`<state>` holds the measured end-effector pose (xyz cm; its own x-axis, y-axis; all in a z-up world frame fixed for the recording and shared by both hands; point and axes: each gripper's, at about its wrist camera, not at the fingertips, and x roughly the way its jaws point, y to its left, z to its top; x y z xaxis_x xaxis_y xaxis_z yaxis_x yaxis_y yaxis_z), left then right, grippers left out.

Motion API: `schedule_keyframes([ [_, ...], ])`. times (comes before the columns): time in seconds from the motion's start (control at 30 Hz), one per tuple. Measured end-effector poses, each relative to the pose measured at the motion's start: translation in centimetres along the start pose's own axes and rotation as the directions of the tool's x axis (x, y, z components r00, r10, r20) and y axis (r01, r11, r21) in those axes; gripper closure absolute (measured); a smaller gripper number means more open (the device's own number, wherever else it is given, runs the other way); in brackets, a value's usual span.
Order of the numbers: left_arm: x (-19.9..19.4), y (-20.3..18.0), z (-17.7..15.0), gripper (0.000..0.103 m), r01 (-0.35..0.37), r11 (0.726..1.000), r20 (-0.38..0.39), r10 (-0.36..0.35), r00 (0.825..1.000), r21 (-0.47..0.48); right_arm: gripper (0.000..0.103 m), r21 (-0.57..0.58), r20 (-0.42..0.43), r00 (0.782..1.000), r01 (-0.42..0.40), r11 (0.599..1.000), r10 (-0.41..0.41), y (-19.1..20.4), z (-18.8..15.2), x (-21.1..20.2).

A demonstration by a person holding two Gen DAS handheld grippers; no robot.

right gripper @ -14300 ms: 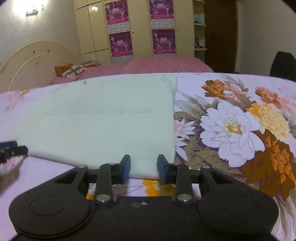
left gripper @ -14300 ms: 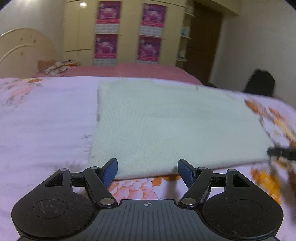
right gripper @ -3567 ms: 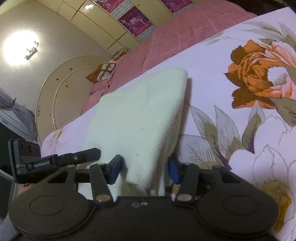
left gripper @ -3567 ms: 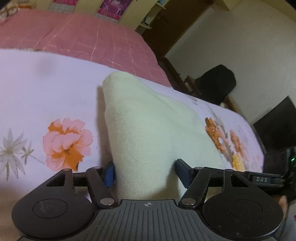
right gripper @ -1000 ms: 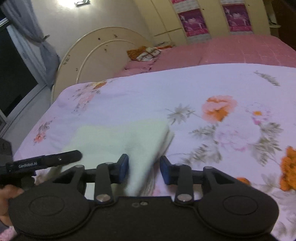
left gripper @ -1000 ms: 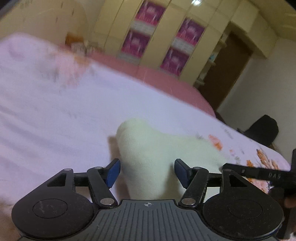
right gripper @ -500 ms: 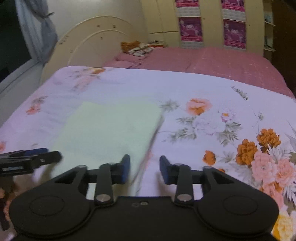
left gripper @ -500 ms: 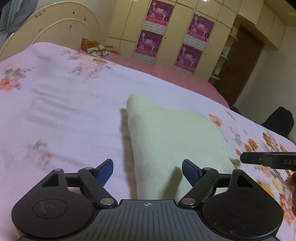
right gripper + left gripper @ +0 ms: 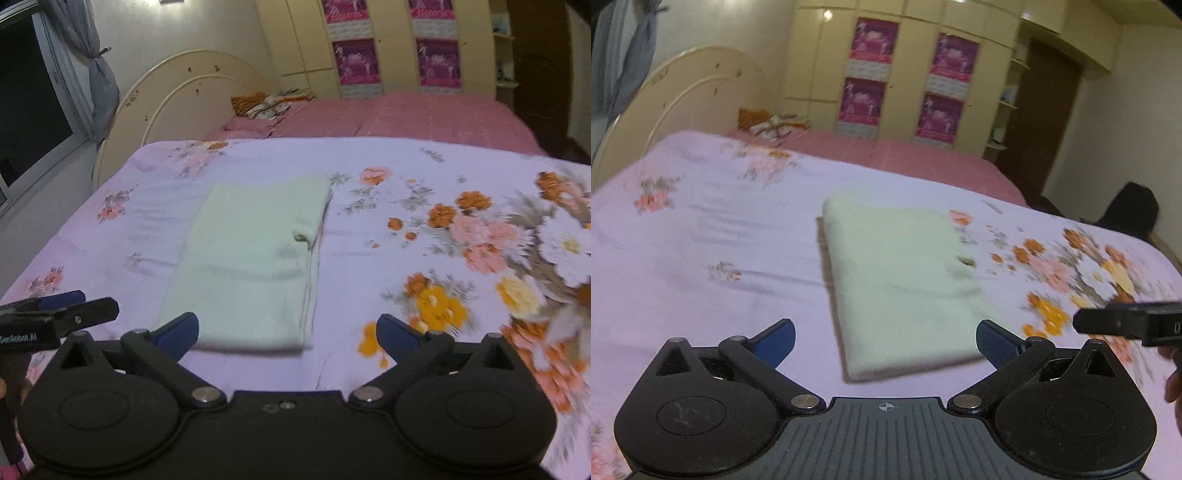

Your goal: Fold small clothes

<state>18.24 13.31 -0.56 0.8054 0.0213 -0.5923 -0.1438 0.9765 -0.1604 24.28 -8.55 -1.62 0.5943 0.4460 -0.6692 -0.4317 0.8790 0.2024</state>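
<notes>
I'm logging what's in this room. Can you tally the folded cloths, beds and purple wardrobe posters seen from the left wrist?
Folded pale green cloth: 1
Beds (floral purple sheet, pink cover): 2
Purple wardrobe posters: 4
Total: 7

Blurred: flowers on the bedspread (image 9: 1052, 266) at right. Cut off by the frame edge: right gripper (image 9: 1126, 325), with only part of a hand (image 9: 1172, 384) showing.

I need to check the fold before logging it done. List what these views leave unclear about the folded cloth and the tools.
- Folded cloth, left wrist view: motion blur hides its layers.
- Dark spot on its right edge, right wrist view: too small to identify.
- Right tool, left wrist view: cut off by the frame edge.
- Left tool, right wrist view: likewise cut off.
</notes>
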Motion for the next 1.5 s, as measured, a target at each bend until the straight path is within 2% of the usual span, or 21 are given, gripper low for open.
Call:
schedule_keyframes([
  [0.1, -3.1, -1.3, -0.7, 0.000, 0.007, 1.000, 0.026, -0.007, 1.000, 0.023, 0.001, -0.008, 0.033, 0.999, 0.023, 1.000, -0.023, 1.3, -0.8, -2.3],
  [0.27, -7.1, -1.9, -1.9, 0.000, 0.066, 0.997, 0.045, -0.064, 0.997, -0.034, 0.001, -0.044, 0.082, 0.995, 0.055, 0.998, -0.051, 3.8, -2.6, -6.0],
  [0.43, -10.0, -1.9, -2.4, 0.000, 0.070, 0.997, 0.077, -0.067, 0.995, -0.035, 0.001, -0.055, 0.128, 0.988, 0.092, 0.994, -0.084, 5.3, -3.6, -8.6],
  [0.67, -13.4, -2.1, -2.5, 0.000, 0.051, 0.999, 0.116, -0.051, 0.992, 0.002, 0.001, -0.053, 0.190, 0.978, 0.094, 0.994, -0.082, 6.6, -4.1, -11.8],
  [0.83, -15.5, -2.0, -3.0, 0.000, 0.046, 0.999, 0.138, -0.046, 0.989, 0.002, 0.001, -0.044, 0.205, 0.975, 0.097, 0.994, -0.086, 6.9, -5.1, -13.1],
  [1.1, -16.5, -2.5, -4.4, 0.000, 0.045, 0.999, 0.124, -0.046, 0.991, 0.016, 0.001, -0.028, 0.201, 0.976, 0.095, 0.995, -0.087, 7.3, -6.5, -13.7],
  [1.5, -16.7, -3.1, -4.8, 0.000, 0.044, 0.999, 0.117, -0.048, 0.992, 0.031, 0.001, -0.029, 0.193, 0.976, 0.107, 0.994, -0.099, 8.0, -7.8, -13.7],
])
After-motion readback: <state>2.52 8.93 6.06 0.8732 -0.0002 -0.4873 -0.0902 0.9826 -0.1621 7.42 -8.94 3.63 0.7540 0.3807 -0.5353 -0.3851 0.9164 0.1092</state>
